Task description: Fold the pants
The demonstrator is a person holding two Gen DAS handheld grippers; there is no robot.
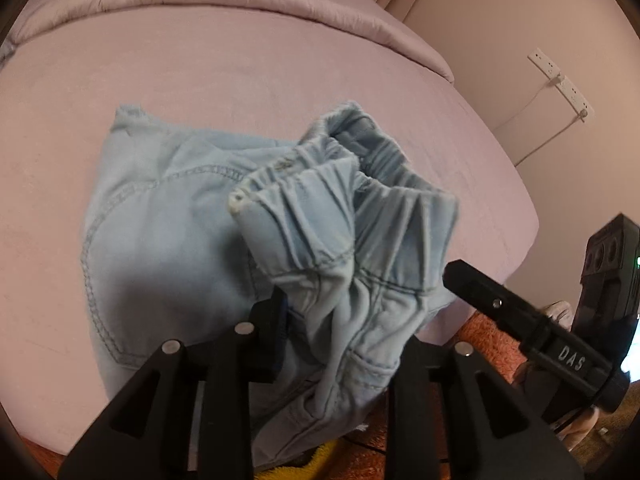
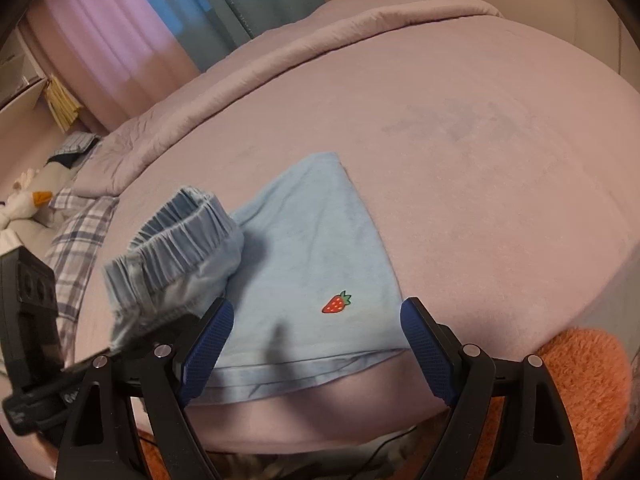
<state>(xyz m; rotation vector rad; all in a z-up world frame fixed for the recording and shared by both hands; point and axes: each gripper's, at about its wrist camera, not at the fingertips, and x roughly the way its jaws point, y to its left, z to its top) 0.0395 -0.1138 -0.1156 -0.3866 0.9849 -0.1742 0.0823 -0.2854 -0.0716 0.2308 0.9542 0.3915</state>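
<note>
Light blue denim pants (image 1: 160,240) lie on the pink bed (image 1: 280,72). My left gripper (image 1: 340,332) is shut on a bunch of cloth below the elastic waistband (image 1: 344,200), which stands raised off the bed. In the right wrist view that lifted waistband (image 2: 176,240) hangs at the left, over the flat folded part of the pants (image 2: 320,240), which bears a strawberry patch (image 2: 337,303). My right gripper (image 2: 316,348) is open wide just above the near hem, with nothing pressed between its blue pads (image 2: 208,344). One of its fingers (image 1: 500,304) shows at the right of the left wrist view.
A rolled pink duvet (image 2: 320,36) lies along the back of the bed. An orange fluffy rug (image 2: 580,380) sits below the near bed edge. A plaid pillow (image 2: 76,240) and a plush toy (image 2: 24,204) are at the left. A power strip (image 1: 560,80) hangs on the wall.
</note>
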